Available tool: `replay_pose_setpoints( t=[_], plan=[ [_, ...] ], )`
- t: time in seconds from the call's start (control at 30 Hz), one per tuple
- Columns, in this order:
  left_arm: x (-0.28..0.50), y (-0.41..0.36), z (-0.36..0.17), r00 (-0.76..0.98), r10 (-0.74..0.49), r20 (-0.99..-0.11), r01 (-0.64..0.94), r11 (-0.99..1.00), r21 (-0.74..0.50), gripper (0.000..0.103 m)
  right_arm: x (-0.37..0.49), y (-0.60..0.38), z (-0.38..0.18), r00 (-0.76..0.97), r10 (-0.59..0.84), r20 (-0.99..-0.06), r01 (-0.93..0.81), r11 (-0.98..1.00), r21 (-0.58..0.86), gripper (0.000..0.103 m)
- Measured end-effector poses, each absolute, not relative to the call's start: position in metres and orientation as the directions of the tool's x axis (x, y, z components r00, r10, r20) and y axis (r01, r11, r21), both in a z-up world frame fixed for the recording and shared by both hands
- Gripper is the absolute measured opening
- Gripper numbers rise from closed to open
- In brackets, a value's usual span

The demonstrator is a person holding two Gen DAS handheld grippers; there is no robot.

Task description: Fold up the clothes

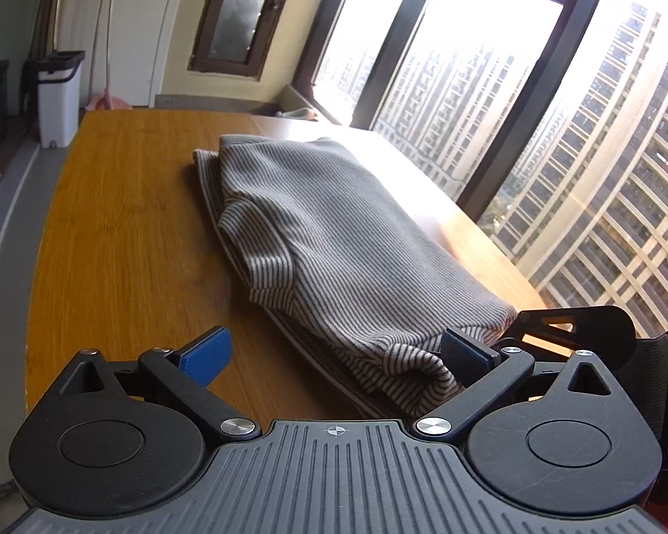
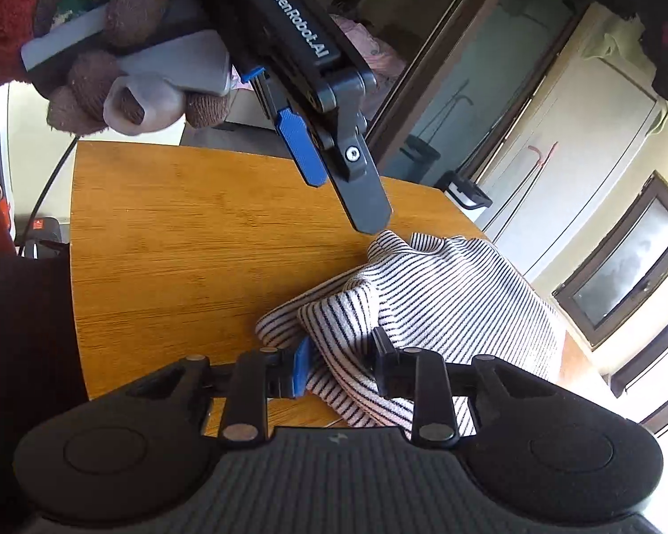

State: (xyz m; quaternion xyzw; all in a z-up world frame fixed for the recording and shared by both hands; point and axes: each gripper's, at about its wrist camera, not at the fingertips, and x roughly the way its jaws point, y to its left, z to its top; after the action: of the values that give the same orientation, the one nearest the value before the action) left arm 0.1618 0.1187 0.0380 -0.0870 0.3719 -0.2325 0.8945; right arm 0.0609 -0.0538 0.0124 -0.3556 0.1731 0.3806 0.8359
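A striped garment (image 1: 334, 240) lies folded on a wooden table (image 1: 124, 231), toward the side that runs along the big window (image 1: 481, 89), with its long side roughly following the table's edge. In the left wrist view the cloth shows grey with thin dark stripes; a sleeve or flap is folded over on top, and the near end bunches into a soft roll close to the camera. The left gripper (image 1: 334, 356) stands wide apart, its blue pads (image 1: 207, 356) well spread: one finger hovers over bare wood, the other sits just beside the bunched near end of the garment, and nothing is pinched between them. In the right wrist view the same garment (image 2: 445, 302) looks white with dark stripes, and a fold of it runs up between the fingers of the right gripper (image 2: 343, 365). The jaws stand narrow around that fold, with the blue pad (image 2: 300, 369) against the cloth on one side and the black finger against it on the other, so the right gripper holds the near edge of the garment. Above it, the left gripper (image 2: 347, 196) points down at the table, its tip just over a raised corner of the cloth, held by a hand in a brown knitted glove (image 2: 124, 66) with a red sleeve (image 2: 0, 13). A white bin (image 1: 60, 98) stands on the floor past the far end of the table
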Motion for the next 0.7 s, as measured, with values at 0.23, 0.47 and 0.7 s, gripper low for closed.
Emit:
replay_pose_setpoints(
  t=[0.23, 0.47, 0.7],
  plan=[
    [0.176, 0.09, 0.008, 0.551, -0.412, -0.725, 0.393, 0.895, -0.21, 0.102, 0.063, -0.082, 0.047, 0.641, 0.548, -0.538, -0.765, 0.515, -0.387, 0.043],
    [0.17, 0.105, 0.004, 0.551, -0.436, -0.711, 0.368, 0.892, -0.262, 0.103, 0.056, -0.063, 0.022, 0.638, 0.508, -0.578, -0.77, 0.406, -0.493, 0.045],
    [0.154, 0.121, 0.025, 0.605, -0.423, -0.674, 0.371, 0.899, -0.231, 0.103, 0.051, -0.043, -0.003, 0.674, 0.471, -0.569, -0.736, 0.369, -0.567, 0.052]
  ],
)
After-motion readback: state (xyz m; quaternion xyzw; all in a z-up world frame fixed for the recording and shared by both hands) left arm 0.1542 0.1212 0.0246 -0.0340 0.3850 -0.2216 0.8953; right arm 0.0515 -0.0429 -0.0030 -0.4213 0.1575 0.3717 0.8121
